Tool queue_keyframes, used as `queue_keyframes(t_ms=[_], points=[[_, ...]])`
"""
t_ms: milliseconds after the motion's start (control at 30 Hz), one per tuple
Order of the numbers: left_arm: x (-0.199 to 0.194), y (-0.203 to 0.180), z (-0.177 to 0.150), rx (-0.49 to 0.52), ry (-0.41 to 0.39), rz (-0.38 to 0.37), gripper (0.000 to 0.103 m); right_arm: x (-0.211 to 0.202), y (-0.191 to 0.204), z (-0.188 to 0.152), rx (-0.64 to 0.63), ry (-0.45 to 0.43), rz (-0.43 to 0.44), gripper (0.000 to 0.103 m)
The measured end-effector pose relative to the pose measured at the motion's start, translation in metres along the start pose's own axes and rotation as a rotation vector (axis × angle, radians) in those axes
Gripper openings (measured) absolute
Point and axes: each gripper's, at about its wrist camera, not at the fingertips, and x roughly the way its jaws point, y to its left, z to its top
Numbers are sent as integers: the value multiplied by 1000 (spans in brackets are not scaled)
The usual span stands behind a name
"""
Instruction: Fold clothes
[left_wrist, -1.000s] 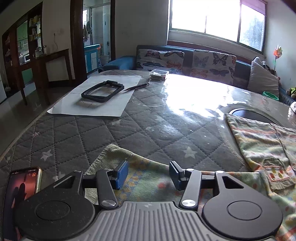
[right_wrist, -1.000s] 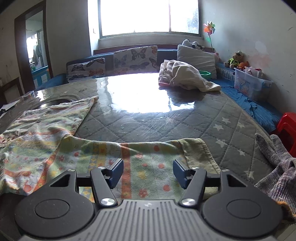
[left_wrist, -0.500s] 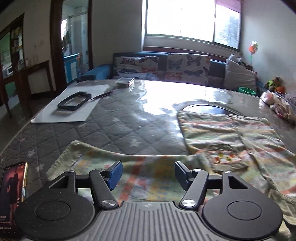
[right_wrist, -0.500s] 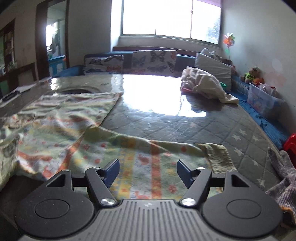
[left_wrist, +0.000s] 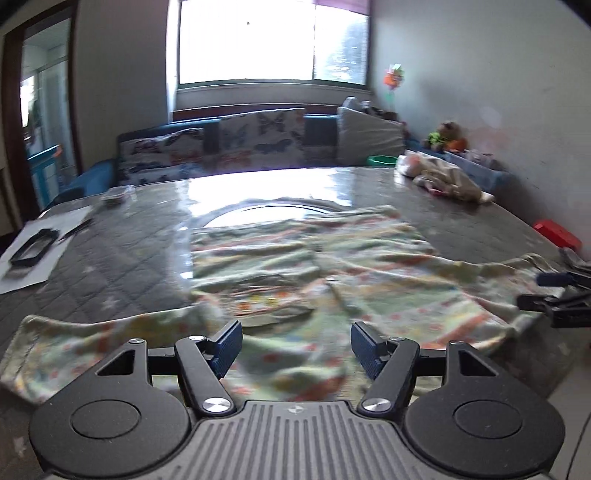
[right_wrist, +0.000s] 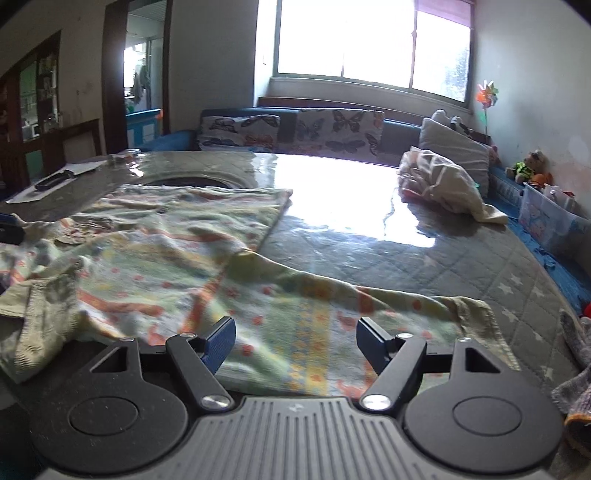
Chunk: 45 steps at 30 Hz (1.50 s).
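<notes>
A large table covered by a grey quilted star-print cloth under glossy clear film (right_wrist: 424, 254) carries a spread pale green patterned garment (left_wrist: 314, 258), a crumpled cream cloth bundle (right_wrist: 439, 181) at the far right, and a white paper sheet (left_wrist: 33, 254) (a black rectangular frame (left_wrist: 33, 247) lies on it).

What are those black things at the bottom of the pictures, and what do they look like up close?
They are two hand-held grippers. The left gripper and the right gripper look alike: a ribbed grey body with a small round logo, two black round discs, black linkage arms with silver screws, and two fingers faced with blue textured pads. No cables or sleeves show.
</notes>
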Motion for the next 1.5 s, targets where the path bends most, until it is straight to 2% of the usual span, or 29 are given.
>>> queue_keyframes(t_ms=[233,467,633,833,933,1067,1133,1200,1300,1500], points=[[12,-46,5,102,6,-110,68,4,27,2,-43,-2,99,74],[29,-73,13,170,19,-180,68,5,34,-6,-110,50,88,74],[44,-87,13,202,45,-213,68,0,32,-1,-82,20,103,75],[58,-97,7,224,101,-204,68,6,35,-4,-102,40,109,75],[58,-93,12,191,121,-196,69,0,27,-2,-59,26,107,81],[52,-92,22,164,115,-168,87,-6,14,1,1,24,83,84],[49,-93,26,159,113,-159,89,-9,9,1,32,19,71,87],[48,-94,29,152,120,-147,99,-12,3,1,72,14,58,89],[48,-95,31,128,142,-131,103,-15,-4,-2,108,15,25,93],[45,-96,30,82,186,-108,103,-26,-17,-7,170,-9,-15,99]])
